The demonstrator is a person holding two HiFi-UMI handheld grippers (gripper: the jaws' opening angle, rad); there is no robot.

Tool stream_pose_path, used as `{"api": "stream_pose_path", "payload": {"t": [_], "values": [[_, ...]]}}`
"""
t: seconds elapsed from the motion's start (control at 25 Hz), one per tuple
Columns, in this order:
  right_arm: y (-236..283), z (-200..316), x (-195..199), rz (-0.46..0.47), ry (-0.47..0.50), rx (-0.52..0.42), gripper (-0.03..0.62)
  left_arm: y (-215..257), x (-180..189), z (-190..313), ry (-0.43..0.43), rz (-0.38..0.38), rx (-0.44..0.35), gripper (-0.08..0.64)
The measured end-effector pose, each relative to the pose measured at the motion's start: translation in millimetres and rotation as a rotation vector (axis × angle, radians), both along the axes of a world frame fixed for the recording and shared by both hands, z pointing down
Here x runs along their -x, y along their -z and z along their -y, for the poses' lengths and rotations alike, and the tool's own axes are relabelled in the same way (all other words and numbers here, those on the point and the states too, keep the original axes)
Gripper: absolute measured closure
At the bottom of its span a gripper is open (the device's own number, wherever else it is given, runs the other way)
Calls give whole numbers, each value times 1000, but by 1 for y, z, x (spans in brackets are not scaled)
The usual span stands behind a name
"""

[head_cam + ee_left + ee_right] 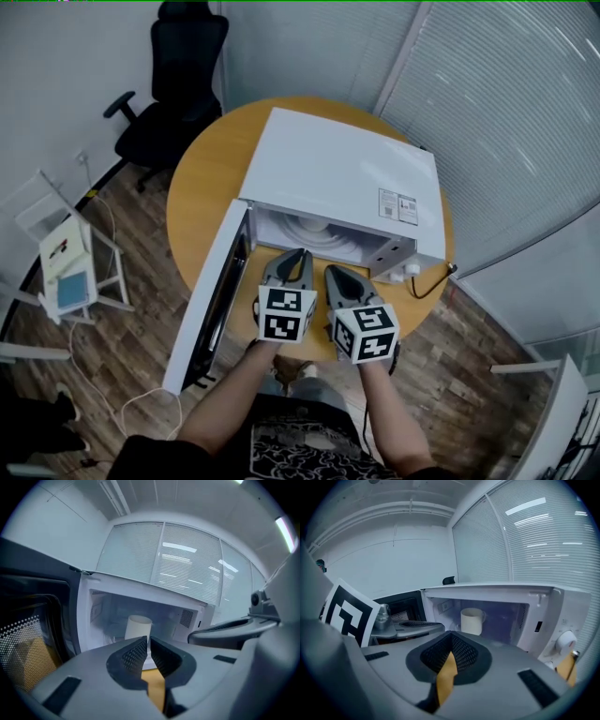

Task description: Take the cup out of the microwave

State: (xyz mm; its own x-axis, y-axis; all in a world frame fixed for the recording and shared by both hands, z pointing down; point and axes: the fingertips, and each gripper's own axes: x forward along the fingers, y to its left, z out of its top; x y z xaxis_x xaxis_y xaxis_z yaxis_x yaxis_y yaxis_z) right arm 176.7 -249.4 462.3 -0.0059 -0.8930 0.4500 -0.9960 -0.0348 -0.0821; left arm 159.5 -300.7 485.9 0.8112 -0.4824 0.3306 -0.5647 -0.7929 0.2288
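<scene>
A white microwave (337,169) stands on a round wooden table (202,178), its door (211,309) swung open to the left. Inside the cavity stands a pale cup, upright, seen in the left gripper view (138,626) and, with its handle to the right, in the right gripper view (471,620). My left gripper (298,255) and right gripper (336,274) sit side by side just before the opening, both pointing in. The left gripper (148,641) is shut and empty. The right gripper (451,637) is also shut with nothing held. Both are short of the cup.
The open door lies close on the left of my left gripper. The microwave's control panel with its knob (566,641) is at the right. A black cable (431,281) hangs off the table's right edge. An office chair (173,84) and a white rack (66,262) stand on the floor.
</scene>
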Motion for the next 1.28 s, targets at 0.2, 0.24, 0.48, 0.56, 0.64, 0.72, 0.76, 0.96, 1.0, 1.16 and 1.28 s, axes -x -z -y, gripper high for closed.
{"api": "stream_pose_path", "payload": {"t": [0.2, 0.24, 0.48, 0.56, 0.64, 0.72, 0.76, 0.96, 1.0, 1.16, 1.28], "values": [[0, 12, -13, -13, 36, -17, 577, -17, -14, 15, 29, 10, -5, 489], [0, 14, -16, -21, 44, -21, 575, -21, -18, 17, 32, 14, -10, 472], [-4, 19, -31, -41, 108, -42, 577, -32, -40, 31, 78, 22, -56, 418], [-5, 19, -38, -45, 116, -50, 575, -34, -48, 35, 86, 23, -66, 372], [-7, 19, -42, -44, 130, -51, 577, -36, -54, 38, 88, 27, -69, 337], [-10, 21, -42, -46, 155, -50, 575, -40, -59, 43, 85, 31, -68, 309], [-12, 21, -41, -46, 167, -48, 575, -42, -61, 45, 85, 33, -64, 289], [-19, 24, -46, -47, 197, -51, 577, -51, -75, 58, 110, 62, -84, 212], [-19, 24, -47, -50, 200, -52, 577, -52, -77, 61, 115, 64, -84, 207], [-20, 23, -50, -64, 221, -53, 575, -56, -82, 72, 131, 53, -85, 175], [-23, 23, -53, -72, 234, -53, 575, -60, -89, 77, 131, 69, -88, 153]]}}
